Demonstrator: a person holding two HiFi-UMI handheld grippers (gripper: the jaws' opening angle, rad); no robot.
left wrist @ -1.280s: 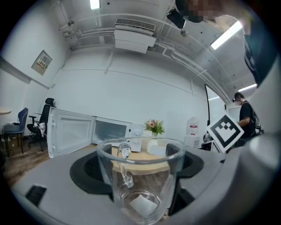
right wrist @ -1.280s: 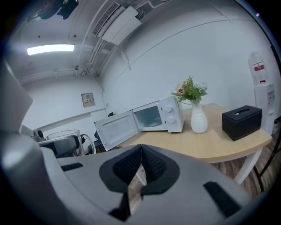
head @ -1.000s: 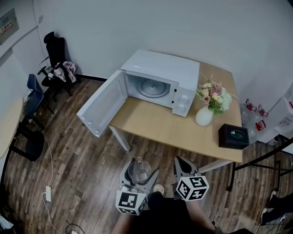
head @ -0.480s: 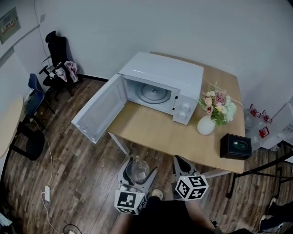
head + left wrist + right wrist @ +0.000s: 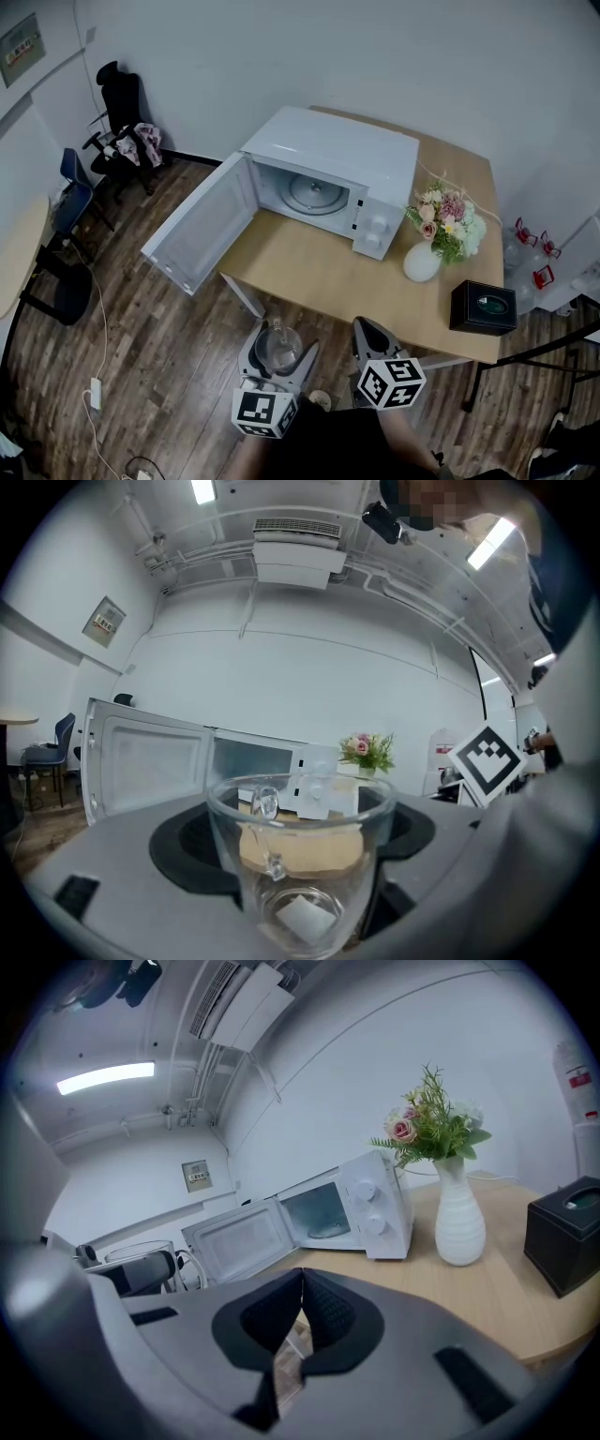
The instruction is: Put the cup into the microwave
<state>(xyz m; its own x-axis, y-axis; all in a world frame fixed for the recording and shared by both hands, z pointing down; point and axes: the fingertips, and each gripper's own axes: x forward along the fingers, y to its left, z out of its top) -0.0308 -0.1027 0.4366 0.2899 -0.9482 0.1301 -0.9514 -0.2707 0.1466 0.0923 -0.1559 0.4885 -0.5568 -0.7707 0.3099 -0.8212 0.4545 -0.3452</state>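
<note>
A clear glass cup (image 5: 277, 346) with a handle sits upright between the jaws of my left gripper (image 5: 278, 351), which is shut on it just off the table's near edge. Up close in the left gripper view the cup (image 5: 300, 860) fills the space between the jaws. The white microwave (image 5: 330, 175) stands at the back left of the wooden table (image 5: 337, 267), its door (image 5: 200, 223) swung wide open to the left and the turntable showing inside. My right gripper (image 5: 367, 336) is shut with nothing in it, beside the left one; its jaws meet in the right gripper view (image 5: 300, 1309).
A white vase of flowers (image 5: 430, 241) and a black box (image 5: 482, 307) stand on the table's right part. Office chairs (image 5: 120, 141) line the left wall. Water jugs (image 5: 527, 265) stand on the floor at the right. The open door overhangs the wooden floor left of the table.
The view has shifted slightly toward the table, so the microwave and table sit a little lower and nearer. Both grippers keep their places and the cup stays held.
</note>
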